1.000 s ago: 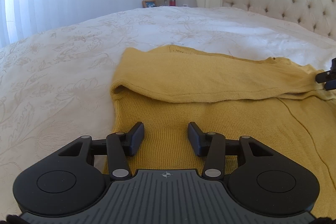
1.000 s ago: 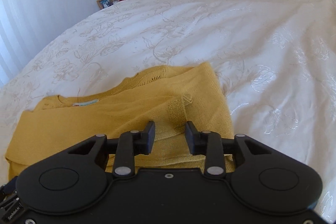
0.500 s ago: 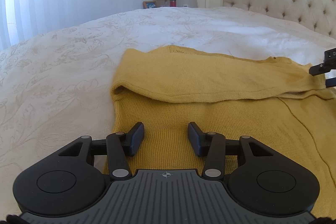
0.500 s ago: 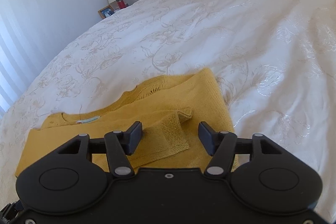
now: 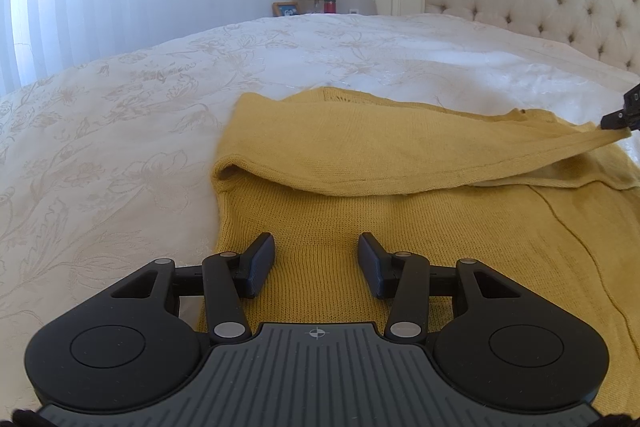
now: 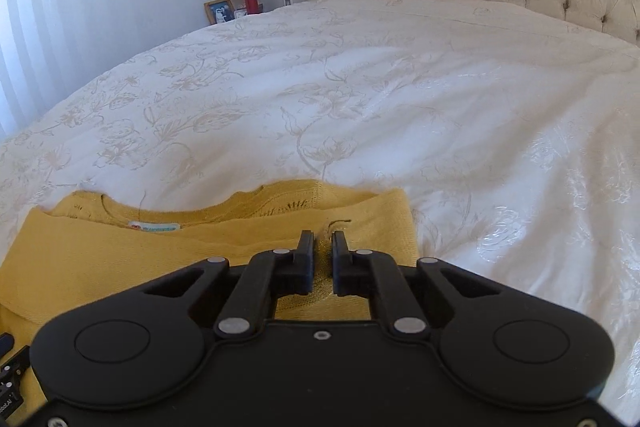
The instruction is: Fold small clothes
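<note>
Right wrist: floral white bedspread (image 6: 360, 99).

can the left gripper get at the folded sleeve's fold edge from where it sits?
Probably yes. The left gripper is open over the yellow sweater, and the sleeve's fold edge lies just ahead with only flat knit between. The right gripper pinches the sleeve's far end, well off to the side.
</note>
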A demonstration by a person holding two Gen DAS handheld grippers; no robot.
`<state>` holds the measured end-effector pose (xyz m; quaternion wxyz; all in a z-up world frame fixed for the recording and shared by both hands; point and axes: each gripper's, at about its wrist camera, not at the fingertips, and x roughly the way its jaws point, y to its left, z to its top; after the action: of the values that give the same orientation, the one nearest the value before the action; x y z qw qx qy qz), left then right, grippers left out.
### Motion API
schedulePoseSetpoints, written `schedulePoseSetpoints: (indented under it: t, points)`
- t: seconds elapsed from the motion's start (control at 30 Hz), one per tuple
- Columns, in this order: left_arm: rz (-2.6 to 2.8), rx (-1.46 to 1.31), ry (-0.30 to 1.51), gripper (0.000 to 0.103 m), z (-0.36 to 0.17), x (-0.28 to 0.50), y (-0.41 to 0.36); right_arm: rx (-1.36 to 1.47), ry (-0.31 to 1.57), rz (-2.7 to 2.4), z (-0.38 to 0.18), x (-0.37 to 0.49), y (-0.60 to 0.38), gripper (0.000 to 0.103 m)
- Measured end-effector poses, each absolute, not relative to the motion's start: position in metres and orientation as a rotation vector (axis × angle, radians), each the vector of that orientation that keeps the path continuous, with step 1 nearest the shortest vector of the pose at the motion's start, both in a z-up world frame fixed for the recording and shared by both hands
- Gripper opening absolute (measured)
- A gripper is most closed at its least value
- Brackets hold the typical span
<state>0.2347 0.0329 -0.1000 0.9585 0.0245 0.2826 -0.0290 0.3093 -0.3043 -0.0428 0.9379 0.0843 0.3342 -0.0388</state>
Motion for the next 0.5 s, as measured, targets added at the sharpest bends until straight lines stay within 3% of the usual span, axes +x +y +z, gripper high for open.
schedulePoseSetpoints:
  t: [0.3,0.47,0.5]
  points:
    - [-0.059,0.048,0.573,0.046,-0.1,0.235,0.033,0.179,0.765,-0.131,-0.073,0.312,-0.311,0.015]
    - [-0.058,0.051,0.574,0.046,-0.1,0.235,0.033,0.195,0.706,-0.185,-0.056,0.288,-0.31,0.039]
    - [-0.058,0.053,0.574,0.046,-0.1,0.235,0.033,0.204,0.694,-0.184,-0.051,0.28,-0.309,0.051]
